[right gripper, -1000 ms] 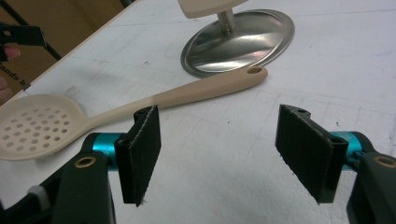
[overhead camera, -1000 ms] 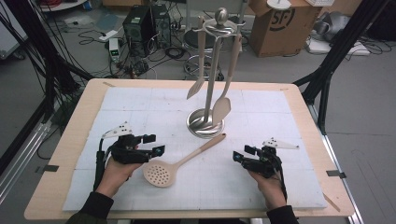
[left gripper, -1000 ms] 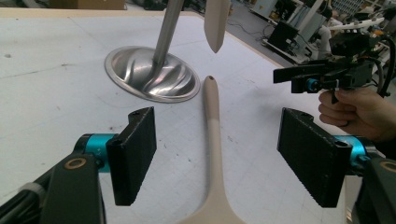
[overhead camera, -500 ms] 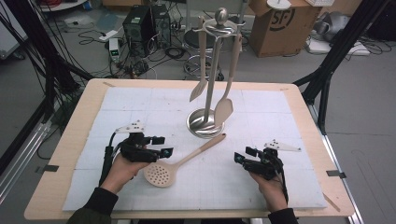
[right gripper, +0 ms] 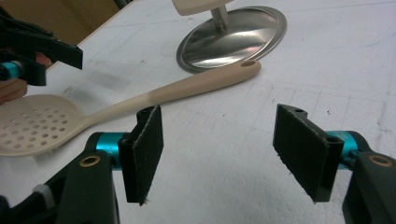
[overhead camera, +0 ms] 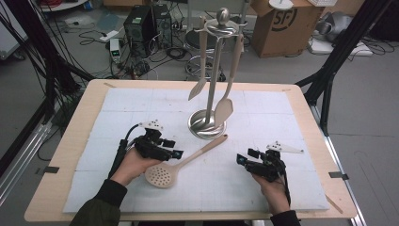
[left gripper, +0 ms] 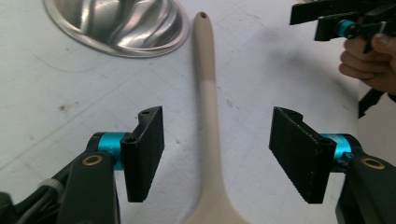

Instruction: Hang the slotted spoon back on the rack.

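Observation:
A beige slotted skimmer lies flat on the white mat, its handle pointing toward the steel utensil stand. My left gripper is open and low over the handle. Its jaws have just been closing, with the handle lying between the pads untouched. My right gripper is open at the right with nothing between its jaws, facing the skimmer and the stand's base. Two beige utensils hang from the stand.
The white mat covers most of the wooden table. The stand's pole rises tall at mid-table. Beyond the far edge are a computer tower, cables and a cardboard box on the floor.
My left hand has moved right along the mat until its jaws straddle the skimmer's handle. The right hand and the skimmer have stayed where they were.

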`<state>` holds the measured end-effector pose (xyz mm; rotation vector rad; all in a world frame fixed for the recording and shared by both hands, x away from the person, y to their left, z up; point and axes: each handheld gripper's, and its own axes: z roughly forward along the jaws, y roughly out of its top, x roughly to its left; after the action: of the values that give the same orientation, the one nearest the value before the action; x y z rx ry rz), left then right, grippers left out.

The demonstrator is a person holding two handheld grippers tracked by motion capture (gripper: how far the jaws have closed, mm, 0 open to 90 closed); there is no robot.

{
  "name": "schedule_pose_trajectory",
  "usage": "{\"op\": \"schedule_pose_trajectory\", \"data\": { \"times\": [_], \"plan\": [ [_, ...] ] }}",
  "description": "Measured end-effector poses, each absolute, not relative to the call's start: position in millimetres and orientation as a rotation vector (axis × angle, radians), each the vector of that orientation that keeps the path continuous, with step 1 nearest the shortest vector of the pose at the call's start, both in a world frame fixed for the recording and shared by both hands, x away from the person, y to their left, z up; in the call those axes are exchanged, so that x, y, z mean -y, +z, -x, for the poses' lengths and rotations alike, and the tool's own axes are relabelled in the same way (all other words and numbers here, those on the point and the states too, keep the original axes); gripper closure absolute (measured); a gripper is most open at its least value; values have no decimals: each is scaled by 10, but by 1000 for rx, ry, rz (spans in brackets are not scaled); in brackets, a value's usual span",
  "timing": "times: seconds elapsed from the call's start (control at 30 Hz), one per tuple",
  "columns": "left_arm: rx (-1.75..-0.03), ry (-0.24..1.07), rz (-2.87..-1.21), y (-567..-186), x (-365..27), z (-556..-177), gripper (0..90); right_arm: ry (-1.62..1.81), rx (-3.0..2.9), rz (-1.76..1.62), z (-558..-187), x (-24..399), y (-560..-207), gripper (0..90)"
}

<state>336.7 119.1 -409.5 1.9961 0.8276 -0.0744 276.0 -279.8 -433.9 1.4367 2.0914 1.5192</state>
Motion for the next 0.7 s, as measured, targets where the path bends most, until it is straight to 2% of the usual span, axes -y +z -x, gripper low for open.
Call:
{"op": "schedule_pose_trajectory", "data": {
  "times": [0.17,0.4,0.7],
  "plan": [
    [-832,-78,-1984,-4114,-1182,-3401,387,1517,-2089,-1439,-2776,2797,-4348,325],
    [-804,-85,-2090,-4020,-966,-3485,369,1514,-2088,-1448,-2789,2782,-4362,325],
    [-852,-155,-2177,-4176,-832,-3600,373,1520,-2076,-1446,-2778,2815,-4359,326]
  ]
}}
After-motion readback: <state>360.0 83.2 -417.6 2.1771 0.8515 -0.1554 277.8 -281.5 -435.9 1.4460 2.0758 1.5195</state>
